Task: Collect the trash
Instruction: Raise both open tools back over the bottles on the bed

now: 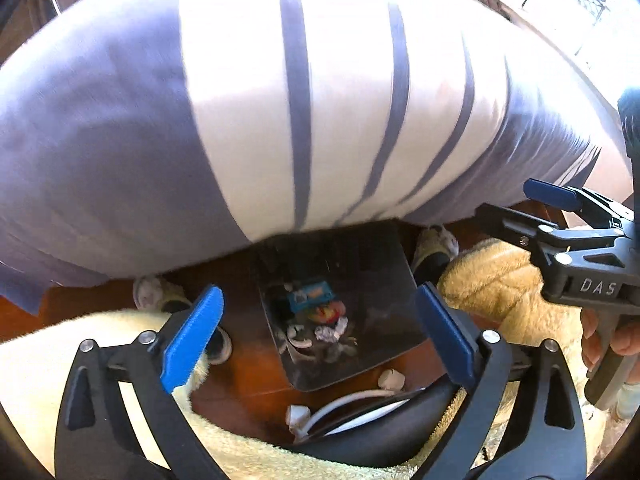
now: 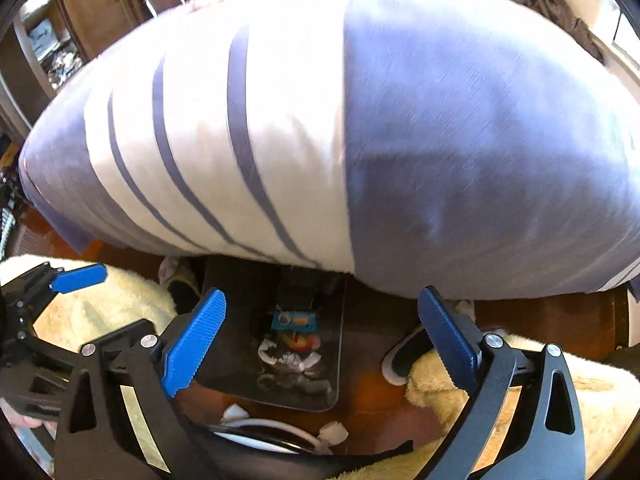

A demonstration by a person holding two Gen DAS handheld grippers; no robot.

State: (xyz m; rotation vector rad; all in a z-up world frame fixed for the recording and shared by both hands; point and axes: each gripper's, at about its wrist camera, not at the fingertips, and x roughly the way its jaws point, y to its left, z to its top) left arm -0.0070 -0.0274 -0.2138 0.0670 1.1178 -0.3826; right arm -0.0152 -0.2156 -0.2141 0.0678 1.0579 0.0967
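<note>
A dark trash bin (image 1: 384,320) (image 2: 240,372) stands on the brown floor below both grippers. It holds a blue wrapper (image 1: 310,298) (image 2: 294,320), crumpled paper (image 1: 330,334) (image 2: 290,360) and other scraps. My left gripper (image 1: 316,328) is open and empty above the bin. My right gripper (image 2: 316,332) is open and empty above it too; it also shows at the right of the left wrist view (image 1: 568,208). White crumpled bits (image 1: 390,380) (image 2: 334,432) lie on the floor near the bin.
A large purple-and-white striped pillow (image 1: 280,120) (image 2: 320,140) fills the upper view, over the bin's far side. The person's cream fleece legs (image 1: 500,280) (image 2: 520,392) and slippers (image 1: 434,248) (image 2: 400,360) flank the bin. A white cable (image 1: 352,400) lies below it.
</note>
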